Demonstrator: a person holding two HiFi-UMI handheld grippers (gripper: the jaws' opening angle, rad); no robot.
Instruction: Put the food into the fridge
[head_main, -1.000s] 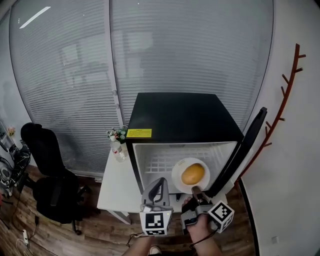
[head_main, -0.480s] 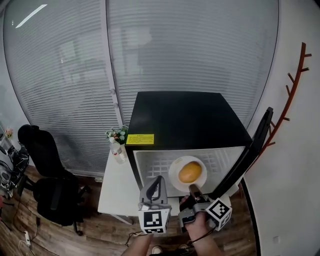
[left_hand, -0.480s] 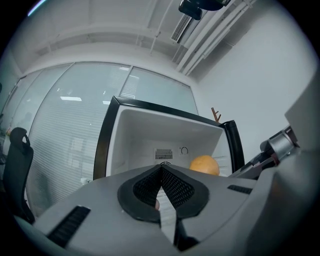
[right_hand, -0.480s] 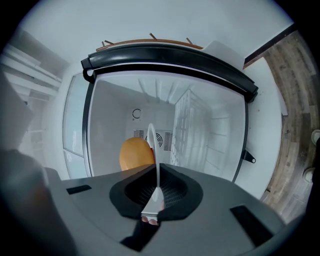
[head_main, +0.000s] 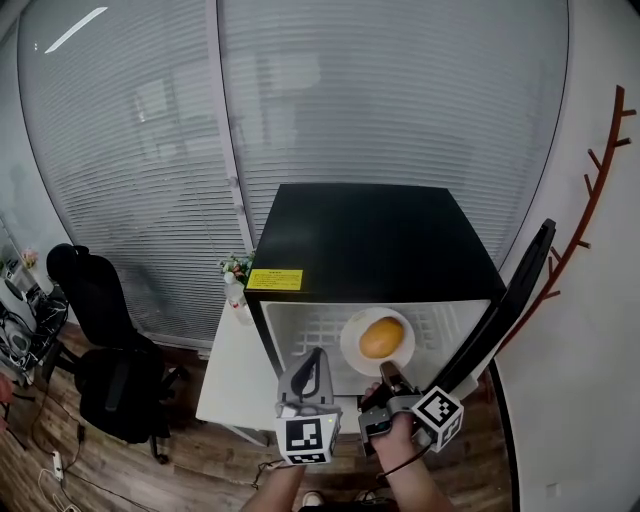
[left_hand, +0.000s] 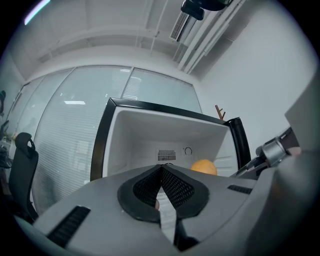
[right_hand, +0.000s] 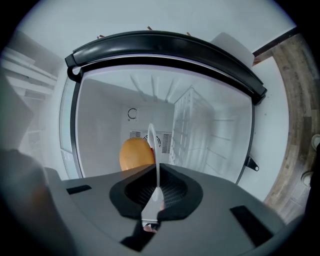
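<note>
A black mini fridge (head_main: 375, 235) stands with its door (head_main: 500, 310) swung open to the right, showing a white inside (right_hand: 210, 135). My right gripper (head_main: 388, 373) is shut on the near rim of a white plate (head_main: 352, 345), which carries a round orange-yellow bun (head_main: 381, 338). The plate hangs at the fridge's opening. In the right gripper view the plate (right_hand: 151, 145) shows edge-on between the jaws of the gripper (right_hand: 156, 185), with the bun (right_hand: 135, 154) on its left. My left gripper (head_main: 318, 355) is shut and holds nothing, just left of the plate; its view shows the fridge inside (left_hand: 150, 145) and the bun (left_hand: 204, 166).
A white table (head_main: 230, 370) stands left of the fridge, with a bottle and small flowers (head_main: 236, 280) on it. A black office chair (head_main: 100, 330) is further left on the wooden floor. A red-brown coat rack (head_main: 590, 190) hangs on the right wall. Blinds cover the glass behind.
My right gripper has carried the plate with the bun forward, toward the fridge opening. The left gripper has shifted forward a little beside it.
</note>
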